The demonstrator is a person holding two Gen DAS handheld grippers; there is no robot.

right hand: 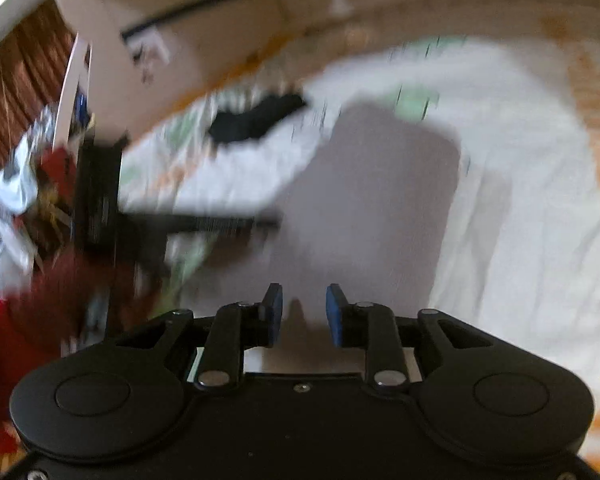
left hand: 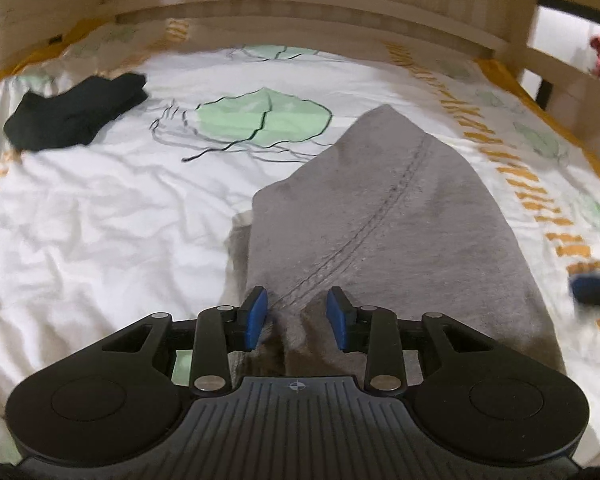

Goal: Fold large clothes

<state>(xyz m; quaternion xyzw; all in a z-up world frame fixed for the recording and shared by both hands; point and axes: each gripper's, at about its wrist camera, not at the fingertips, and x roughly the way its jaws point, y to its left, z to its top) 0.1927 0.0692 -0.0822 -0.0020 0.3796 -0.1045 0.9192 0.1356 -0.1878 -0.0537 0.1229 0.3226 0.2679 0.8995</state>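
- Left wrist view, nearest first: the left gripper [left hand: 296,318] has its blue pads set narrowly apart with a bunched fold of the grey garment [left hand: 380,216] rising between them. The pads look apart from the cloth, so I judge this a loose straddle, not a firm pinch.
- From those fingers the garment runs straight ahead and a little right, its long axis and dark seam pointing away towards the headboard [left hand: 300,8]. It narrows to a rounded far end.
- It lies on the white printed bed sheet [left hand: 100,220]. A black garment [left hand: 76,114] lies well apart at the far left.
- Right wrist view, heavily blurred: the right gripper [right hand: 303,314] also shows a narrow gap, with grey cloth beneath and ahead. Whether cloth sits inside the gap I cannot tell.
- Only this view shows the left gripper from outside, a dark bar at the garment's left edge, plus a red sleeve [right hand: 4,340].
- Both hands sit at the near edge, so the coming fold likely carries it away, lengthwise.
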